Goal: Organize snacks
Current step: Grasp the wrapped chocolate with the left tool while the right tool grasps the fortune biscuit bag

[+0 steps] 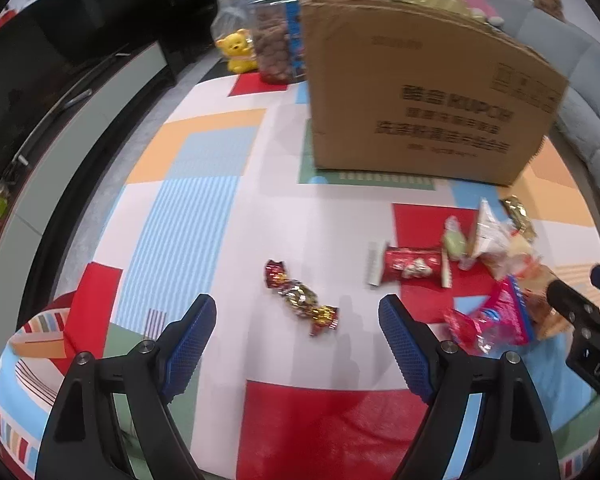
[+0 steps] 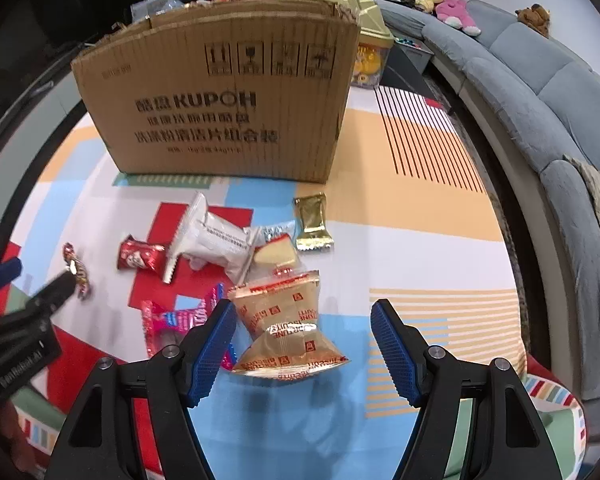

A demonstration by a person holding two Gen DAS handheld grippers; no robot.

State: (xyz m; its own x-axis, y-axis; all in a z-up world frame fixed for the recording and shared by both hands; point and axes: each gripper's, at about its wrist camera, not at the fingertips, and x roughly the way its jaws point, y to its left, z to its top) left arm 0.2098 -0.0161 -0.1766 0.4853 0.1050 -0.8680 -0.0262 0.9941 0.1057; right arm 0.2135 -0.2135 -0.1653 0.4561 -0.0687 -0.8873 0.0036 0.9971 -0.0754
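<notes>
Snacks lie scattered on a patterned tablecloth (image 1: 228, 208) before a tall cardboard box (image 1: 424, 96). My left gripper (image 1: 298, 312) hangs open above a red-and-gold twisted candy (image 1: 300, 298), its blue pads clear on both sides. My right gripper (image 2: 304, 320) is open over a tan biscuit packet (image 2: 288, 320); the left pad is close beside it, the right pad well apart. Around it lie a pink packet (image 2: 176, 320), a red wrapper (image 2: 140, 256), a white packet (image 2: 216, 236) and a gold sachet (image 2: 312, 220). The same cardboard box (image 2: 224, 100) stands behind them.
A clear jar of brown snacks (image 1: 274, 40) and a yellow bear figure (image 1: 240, 50) stand behind the box on the left. A gold tin (image 2: 366, 40) sits at the box's right. A grey sofa (image 2: 540, 92) curves round the right side. Dark cabinets (image 1: 80, 60) run along the left.
</notes>
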